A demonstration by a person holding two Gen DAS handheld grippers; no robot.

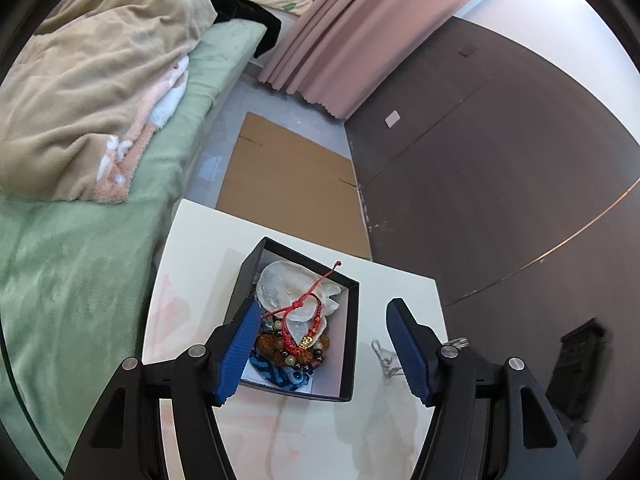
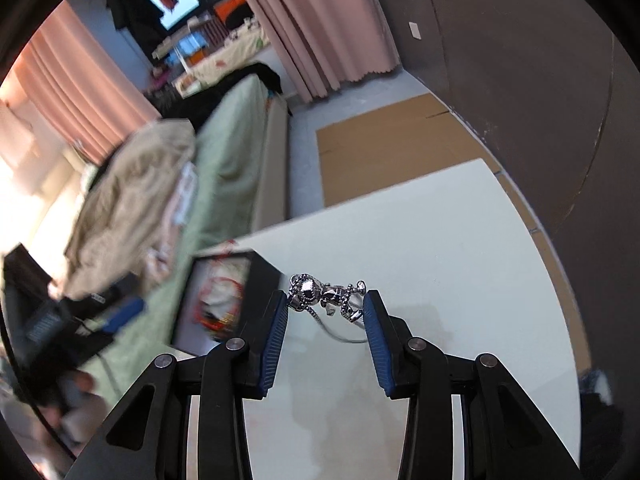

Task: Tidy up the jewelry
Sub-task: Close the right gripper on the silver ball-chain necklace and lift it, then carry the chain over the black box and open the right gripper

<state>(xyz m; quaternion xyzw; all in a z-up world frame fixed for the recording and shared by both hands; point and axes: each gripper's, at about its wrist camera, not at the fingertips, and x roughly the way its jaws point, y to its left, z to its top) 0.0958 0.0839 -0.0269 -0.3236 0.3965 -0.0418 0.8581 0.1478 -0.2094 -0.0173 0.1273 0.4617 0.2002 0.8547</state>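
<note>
A black open box (image 1: 352,320) stands on the white table (image 1: 192,248). It holds a red cord bracelet (image 1: 304,320), beaded bracelets (image 1: 296,354) and pale shells (image 1: 280,284). My left gripper (image 1: 322,312) is open above the box, its left pad by the red cord. A silver chain (image 1: 386,360) lies on the table right of the box. In the right wrist view my right gripper (image 2: 326,302) is open, its blue pads on either side of the silver chain (image 2: 316,292) on the table. The box (image 2: 262,276) is to its left.
A bed with a green cover (image 1: 80,260) and a beige blanket (image 1: 92,80) runs along the table's left side. Flat cardboard (image 1: 292,184) lies on the floor beyond the table. A dark wall (image 1: 500,160) and pink curtains (image 1: 340,32) are to the right and behind.
</note>
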